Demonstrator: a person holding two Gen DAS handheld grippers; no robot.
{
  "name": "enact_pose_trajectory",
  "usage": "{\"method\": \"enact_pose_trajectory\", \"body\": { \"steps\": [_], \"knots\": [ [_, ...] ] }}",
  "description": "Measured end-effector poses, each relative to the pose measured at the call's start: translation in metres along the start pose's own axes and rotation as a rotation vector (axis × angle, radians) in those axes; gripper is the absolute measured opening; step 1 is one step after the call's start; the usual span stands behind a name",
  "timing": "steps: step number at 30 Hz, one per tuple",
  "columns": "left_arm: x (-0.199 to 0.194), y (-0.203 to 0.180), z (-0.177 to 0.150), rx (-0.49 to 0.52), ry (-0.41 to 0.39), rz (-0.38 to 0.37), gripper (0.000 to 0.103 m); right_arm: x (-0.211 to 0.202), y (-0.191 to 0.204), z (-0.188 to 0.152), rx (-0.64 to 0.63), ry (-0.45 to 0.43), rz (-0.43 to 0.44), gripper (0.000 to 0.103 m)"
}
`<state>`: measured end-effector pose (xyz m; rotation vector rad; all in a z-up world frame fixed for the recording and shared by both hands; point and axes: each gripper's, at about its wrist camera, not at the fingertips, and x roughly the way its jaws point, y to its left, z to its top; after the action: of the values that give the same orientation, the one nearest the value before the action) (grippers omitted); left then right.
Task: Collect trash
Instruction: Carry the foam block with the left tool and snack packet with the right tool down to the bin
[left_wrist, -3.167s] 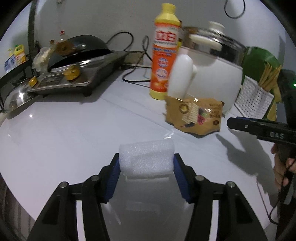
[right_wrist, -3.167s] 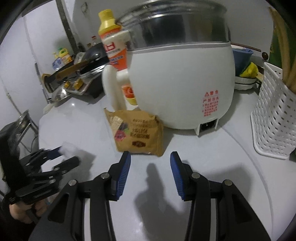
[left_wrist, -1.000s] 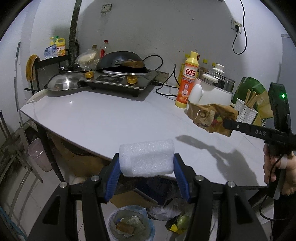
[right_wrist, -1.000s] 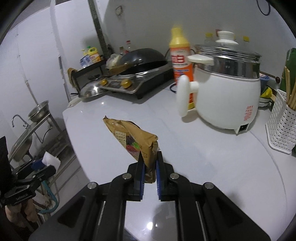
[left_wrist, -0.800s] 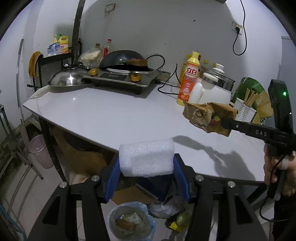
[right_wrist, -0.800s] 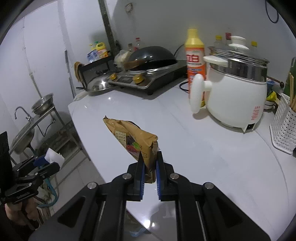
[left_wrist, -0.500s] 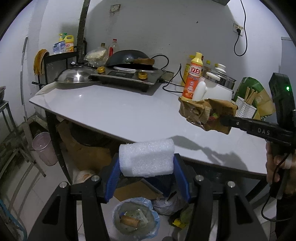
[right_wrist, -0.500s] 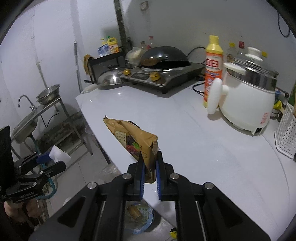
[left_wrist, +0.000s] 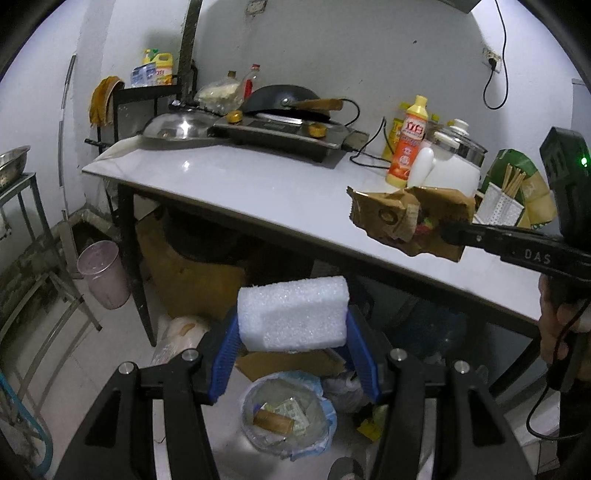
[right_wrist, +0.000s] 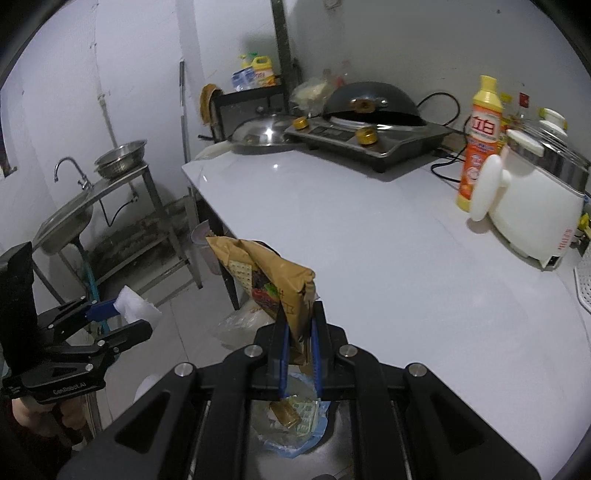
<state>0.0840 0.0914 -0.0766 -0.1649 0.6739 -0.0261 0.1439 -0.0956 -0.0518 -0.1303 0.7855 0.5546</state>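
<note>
My left gripper (left_wrist: 291, 325) is clamped on a white foam block (left_wrist: 292, 314); both blue pads press its ends, block held level, off the table edge and above the floor. Directly below it in the left wrist view: trash bin (left_wrist: 288, 417) w/ blue liner, already holding a brown bottle and wrappers.

My right gripper (right_wrist: 298, 325) is closed tight on a brown snack bag (right_wrist: 266, 280); jaws nearly together, pinching the bag's lower end. Bag stands up and leans left, held in the air at the white table (right_wrist: 388, 266) front edge. The same bin shows beneath the right gripper, approx. under the bag.

On the table, well apart from both items: orange detergent bottle (right_wrist: 480, 140), white rice cooker (right_wrist: 535, 199), stove w/ wok (right_wrist: 369, 125).
</note>
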Motion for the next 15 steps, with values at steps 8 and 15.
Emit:
{"method": "enact_pose_trajectory", "body": {
  "steps": [8, 15],
  "knots": [
    [0.002, 0.018, -0.015, -0.036, 0.015, 0.028, 0.056, 0.015, 0.022, -0.009, -0.042, 0.027, 0.024, 0.009],
    [0.007, 0.034, -0.029, -0.066, 0.022, 0.048, 0.056, 0.032, 0.039, -0.018, -0.104, 0.059, 0.028, 0.009]
  ]
}}
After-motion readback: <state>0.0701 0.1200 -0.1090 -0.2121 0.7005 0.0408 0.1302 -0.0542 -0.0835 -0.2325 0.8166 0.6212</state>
